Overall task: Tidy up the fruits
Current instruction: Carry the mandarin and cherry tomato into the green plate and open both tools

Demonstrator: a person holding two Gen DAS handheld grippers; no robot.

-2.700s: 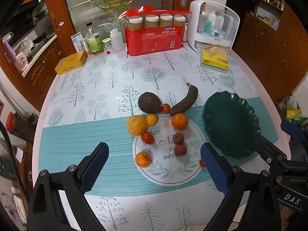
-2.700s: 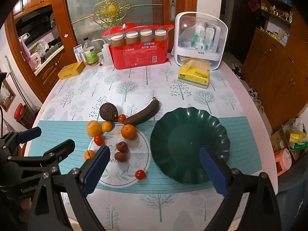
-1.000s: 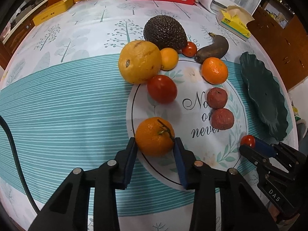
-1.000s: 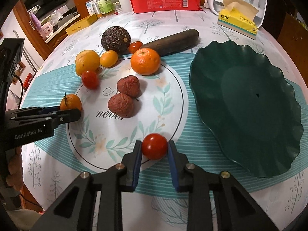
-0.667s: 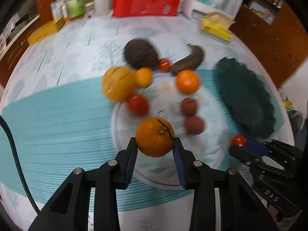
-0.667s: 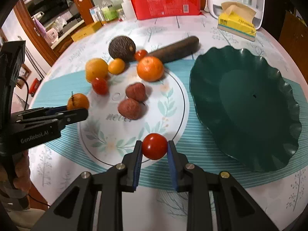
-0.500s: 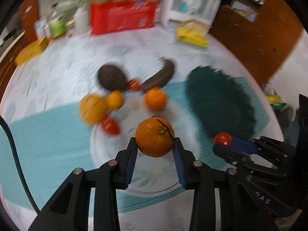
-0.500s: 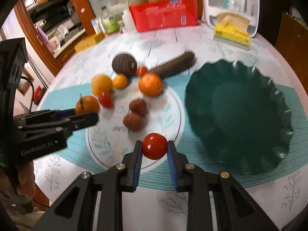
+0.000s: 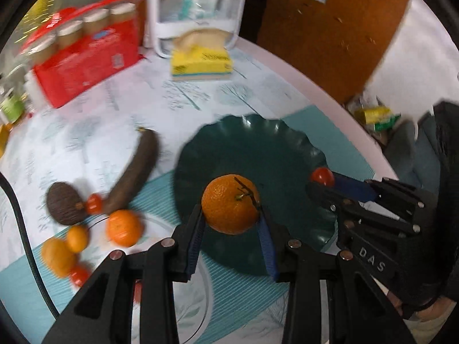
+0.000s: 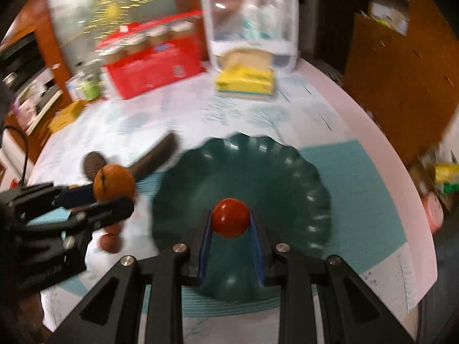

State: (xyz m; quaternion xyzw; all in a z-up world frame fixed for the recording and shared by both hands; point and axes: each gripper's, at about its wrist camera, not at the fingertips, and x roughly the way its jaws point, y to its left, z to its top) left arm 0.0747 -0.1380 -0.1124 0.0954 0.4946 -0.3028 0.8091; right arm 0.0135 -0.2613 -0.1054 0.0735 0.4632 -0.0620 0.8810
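On the tablecloth's left lie an avocado (image 9: 64, 207), a blackened banana (image 9: 134, 172) and loose oranges (image 9: 124, 228). The left gripper (image 9: 231, 223) clamps a tangerine (image 9: 231, 204) above the green plate (image 9: 258, 149); beside it, the right gripper (image 10: 231, 229) pinches a cherry tomato (image 10: 231, 217) over that bare plate.

A round table (image 9: 289, 66) fills most of both views, covered with a pale cloth printed with small trees and crossed by a teal striped band (image 10: 373, 206). At its far edge stand a red package (image 9: 86, 68) topped with lidded jars, a white plastic organiser (image 9: 198, 14) and a yellow tissue pack (image 9: 200, 64). Brown wooden cabinets (image 9: 324, 31) rise on the right (their shelves blurred), and a glass panel with a gold ornament (image 10: 114, 8) glints far left.
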